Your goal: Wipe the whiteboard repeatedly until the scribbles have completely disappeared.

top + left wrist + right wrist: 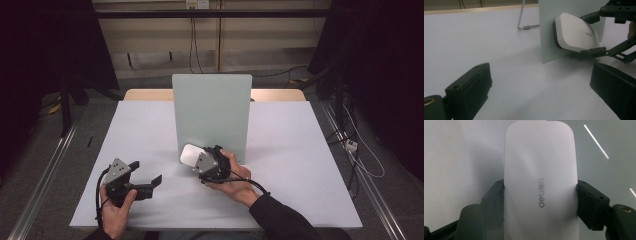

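Right gripper view, nearest first: right gripper (540,202) has its fingers (591,205) clamped on both long sides of the white eraser (540,170), a smooth rounded oblong with a grey "deli" print on top. Left gripper view shows its dark underside pressed flat against the pale upright board (549,37), low down near the table (486,45). Left gripper (142,177) sits idle on the table with fingers spread open, nothing between them. Risks, my read: grip is only on the curved glossy edges, so the eraser could squirt out if pushed harder; too much push could tip or slide the board on its thin wire stand (524,25); tilting the hand would lift one edge off the board. High view: board stands mid-table, eraser at its lower left corner, well apart from the left gripper
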